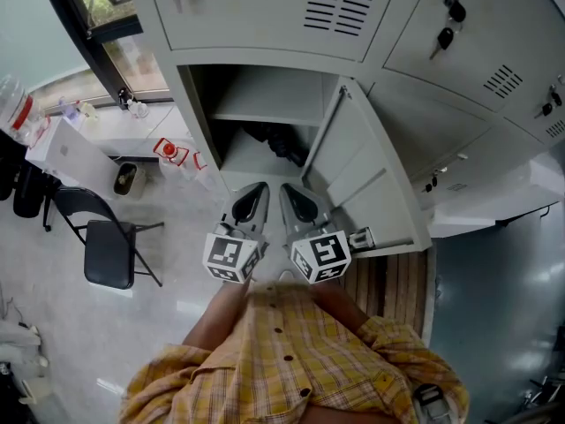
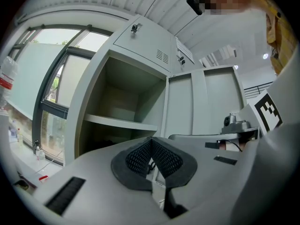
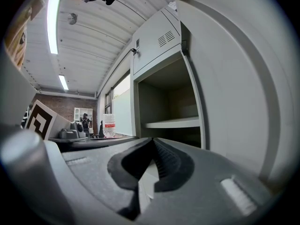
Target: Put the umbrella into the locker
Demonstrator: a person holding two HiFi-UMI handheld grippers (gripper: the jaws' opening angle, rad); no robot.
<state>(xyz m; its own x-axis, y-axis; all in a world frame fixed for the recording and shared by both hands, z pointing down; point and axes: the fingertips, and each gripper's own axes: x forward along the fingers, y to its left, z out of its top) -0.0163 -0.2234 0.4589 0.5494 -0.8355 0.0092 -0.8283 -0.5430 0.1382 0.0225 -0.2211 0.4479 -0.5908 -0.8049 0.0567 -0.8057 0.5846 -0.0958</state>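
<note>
The grey locker (image 1: 265, 104) stands open, its door (image 1: 362, 170) swung out to the right. A dark bundle, apparently the umbrella (image 1: 281, 141), lies in the compartment under the inner shelf (image 1: 265, 113). My left gripper (image 1: 250, 200) and right gripper (image 1: 300, 203) hover side by side just in front of the opening, both shut with nothing between the pads. In the left gripper view the left gripper (image 2: 151, 142) faces the shelf (image 2: 119, 122) and the door (image 2: 206, 102). In the right gripper view the right gripper (image 3: 152, 142) points at the open compartment (image 3: 168, 107).
A black folding chair (image 1: 108, 250) stands on the floor to the left, beside a white table (image 1: 75, 153) under the window. Closed lockers with keys (image 1: 446, 38) surround the open one. A plastic bottle (image 3: 108, 124) shows at the left of the right gripper view.
</note>
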